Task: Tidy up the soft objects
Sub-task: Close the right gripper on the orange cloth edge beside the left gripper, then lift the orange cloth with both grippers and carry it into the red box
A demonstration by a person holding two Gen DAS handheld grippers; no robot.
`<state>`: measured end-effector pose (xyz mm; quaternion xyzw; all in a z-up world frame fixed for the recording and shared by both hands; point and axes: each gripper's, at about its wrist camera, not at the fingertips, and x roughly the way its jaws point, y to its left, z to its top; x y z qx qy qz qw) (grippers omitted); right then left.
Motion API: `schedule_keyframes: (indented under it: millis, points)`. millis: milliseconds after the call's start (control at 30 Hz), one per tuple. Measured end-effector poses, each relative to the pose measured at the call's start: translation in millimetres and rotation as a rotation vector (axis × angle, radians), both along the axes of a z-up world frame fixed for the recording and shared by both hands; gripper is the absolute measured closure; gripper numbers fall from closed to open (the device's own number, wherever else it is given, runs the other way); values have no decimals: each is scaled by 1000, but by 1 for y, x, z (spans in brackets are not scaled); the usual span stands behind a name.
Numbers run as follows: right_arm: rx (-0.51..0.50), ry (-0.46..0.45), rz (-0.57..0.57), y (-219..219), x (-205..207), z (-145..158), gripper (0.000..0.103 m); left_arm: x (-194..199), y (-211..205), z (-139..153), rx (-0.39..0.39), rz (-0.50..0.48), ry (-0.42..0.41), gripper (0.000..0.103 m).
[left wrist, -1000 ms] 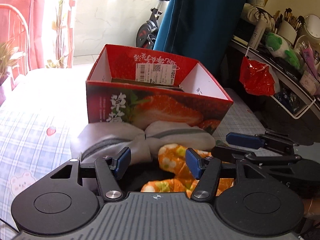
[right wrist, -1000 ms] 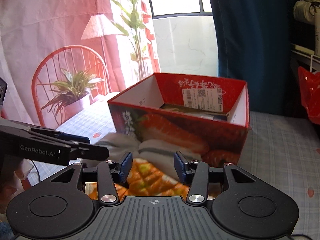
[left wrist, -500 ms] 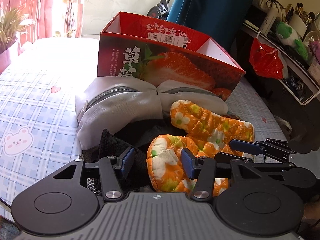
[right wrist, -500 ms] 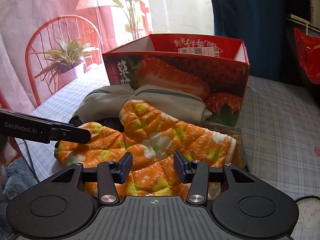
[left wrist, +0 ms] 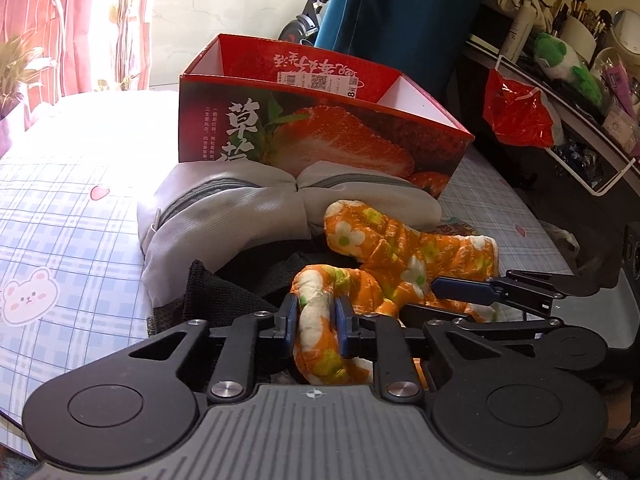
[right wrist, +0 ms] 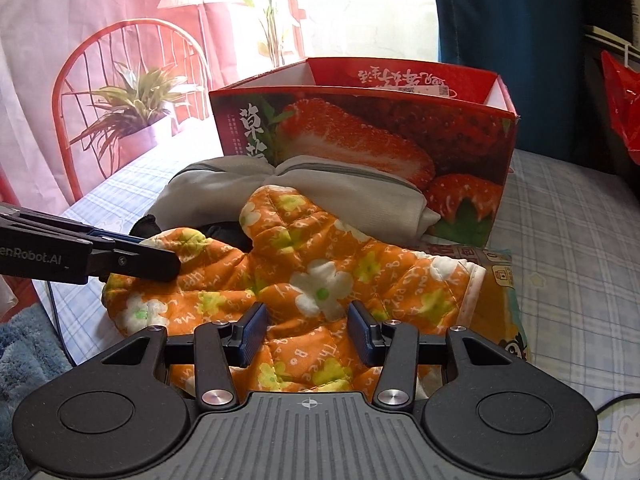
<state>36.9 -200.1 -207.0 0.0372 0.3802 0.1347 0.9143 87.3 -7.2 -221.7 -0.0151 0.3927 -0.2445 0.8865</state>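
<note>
Orange flower-print quilted oven mitt [right wrist: 320,276] lies at the table's near edge, at six o'clock from the red strawberry-print cardboard box [left wrist: 316,136], overlapping a grey zipped fabric pouch [left wrist: 240,208]. Left hand-held gripper [left wrist: 316,322] is closing, its blue pads pinching the mitt's thumb. Right hand-held gripper [right wrist: 306,328] is spread over the mitt's cuff end, gripping nothing. Judged best: pinch the cuff too, lift both ends evenly, clear the box's near wall.

Orange floral mitt [left wrist: 404,256] atop grey bag [left wrist: 224,216]
</note>
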Motion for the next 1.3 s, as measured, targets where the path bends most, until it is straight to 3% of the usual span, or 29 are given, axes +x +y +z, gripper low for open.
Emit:
schedule_keyframes:
  millis: [133, 300, 367, 633, 767, 867, 1033, 1300]
  points:
    - [9, -19, 1, -1, -1, 3, 61, 4, 12, -1, -43, 72, 6, 88]
    - [-6, -68, -45, -7, -7, 15, 60, 7, 26, 5, -33, 183, -21, 88]
    - [0, -66, -81, -13, -8, 17, 59, 10, 30, 1, -40, 204, 8, 88]
    - [33, 26, -141, -22, 0, 3, 50, 13, 30, -4, -28, 208, 18, 87]
    - [142, 100, -157, -29, 9, -11, 50, 14, 27, -6, -21, 205, 19, 86]
    - [200, 118, -165, -33, 11, -12, 61, 13, 25, -6, -9, 203, 11, 86]
    - [117, 47, -138, -25, 9, 4, 87, 11, 25, -5, -10, 207, 3, 86]
    - [58, -46, -129, -25, 6, 26, 91, 6, 20, 4, -18, 169, -53, 88]
